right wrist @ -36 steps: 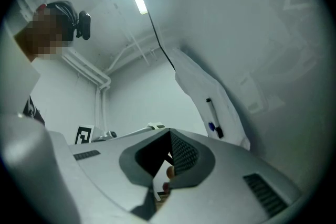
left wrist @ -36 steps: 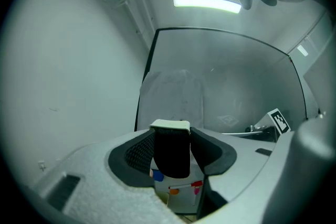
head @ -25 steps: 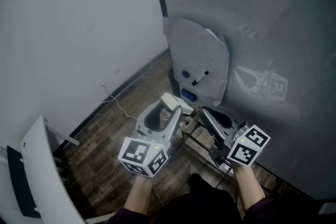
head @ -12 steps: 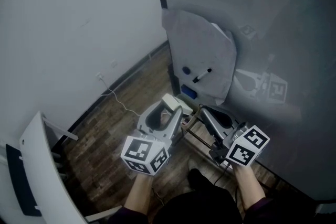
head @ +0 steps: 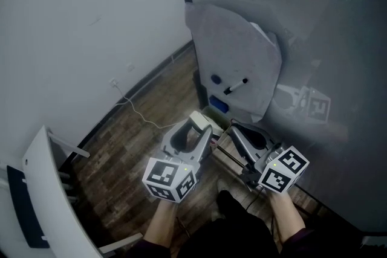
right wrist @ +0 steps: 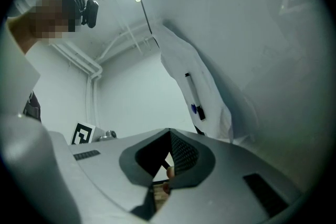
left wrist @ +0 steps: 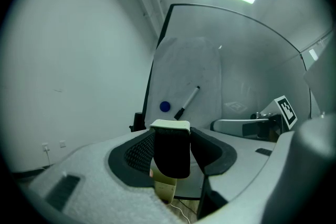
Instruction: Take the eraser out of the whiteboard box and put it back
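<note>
The eraser [head: 198,120], cream on top with a black felt face, stands upright between the jaws of my left gripper [head: 192,131], which is shut on it. In the left gripper view the eraser [left wrist: 170,153] fills the gap between the pads. My right gripper [head: 234,130] sits just to its right with its jaws closed together and nothing in them; in the right gripper view the tips [right wrist: 168,136] meet. Ahead, a small whiteboard [head: 233,60] leans against the grey wall, carrying a marker [head: 234,86] and a blue magnet [head: 215,79]. A blue piece [head: 219,107] sits at its foot.
Wooden floor lies below, crossed by a white cable [head: 140,119] running to a wall socket [head: 113,83]. A white curved chair part [head: 42,190] stands at lower left. A dark metal frame [head: 233,159] lies under the grippers. The glossy grey wall [head: 326,39] fills the right.
Both grippers have sunk slightly, the left one still holding the eraser. The whiteboard now sits a little larger and further right in the head view.
</note>
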